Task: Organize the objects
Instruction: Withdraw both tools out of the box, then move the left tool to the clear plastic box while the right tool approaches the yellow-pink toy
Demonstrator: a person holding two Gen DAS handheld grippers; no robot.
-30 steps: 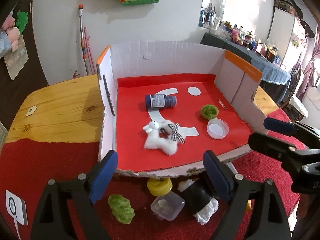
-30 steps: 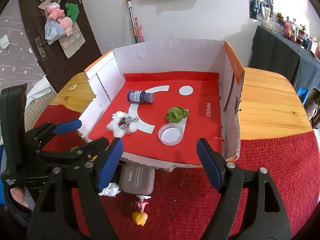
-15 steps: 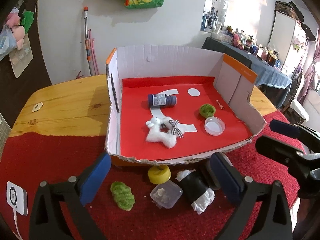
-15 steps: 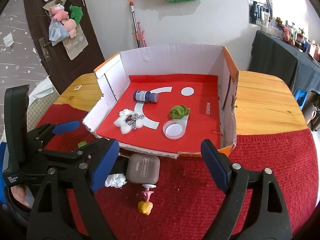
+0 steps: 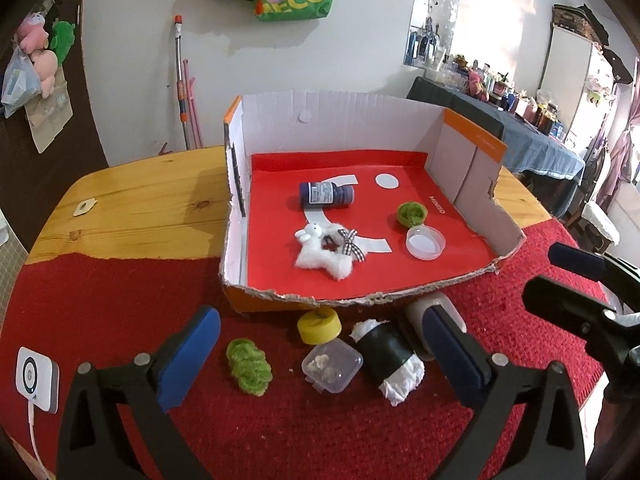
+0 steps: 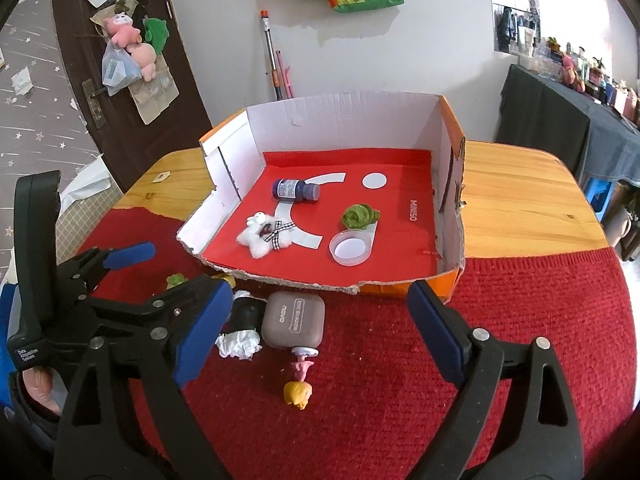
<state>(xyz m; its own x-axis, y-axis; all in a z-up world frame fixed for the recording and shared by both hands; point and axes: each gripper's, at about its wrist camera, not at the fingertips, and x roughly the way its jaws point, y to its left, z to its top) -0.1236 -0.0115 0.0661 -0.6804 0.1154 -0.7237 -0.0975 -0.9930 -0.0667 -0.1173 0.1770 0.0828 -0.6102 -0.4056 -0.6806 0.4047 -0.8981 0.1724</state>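
Observation:
A cardboard box (image 5: 236,216) (image 6: 454,184) with a red floor holds a blue bottle (image 5: 326,195), a white plush toy (image 5: 324,254), a green ball (image 5: 411,213) and a clear lid (image 5: 425,243). In front of it on the red cloth lie a yellow cap (image 5: 320,325), a green scrunchie (image 5: 249,366), a small clear case (image 5: 332,366), a black-and-white roll (image 5: 390,360), a grey earbud case (image 6: 294,322) and a small doll (image 6: 299,388). My left gripper (image 5: 320,360) is open above the small items. My right gripper (image 6: 320,334) is open above the grey case.
A white device with a cable (image 5: 37,378) lies at the left on the cloth. The wooden table (image 5: 140,216) extends to both sides of the box. A dark door (image 6: 120,60) and a white wall stand behind.
Both grippers have pulled back from the box and risen. The items in front of the box show more fully. Nothing was grasped.

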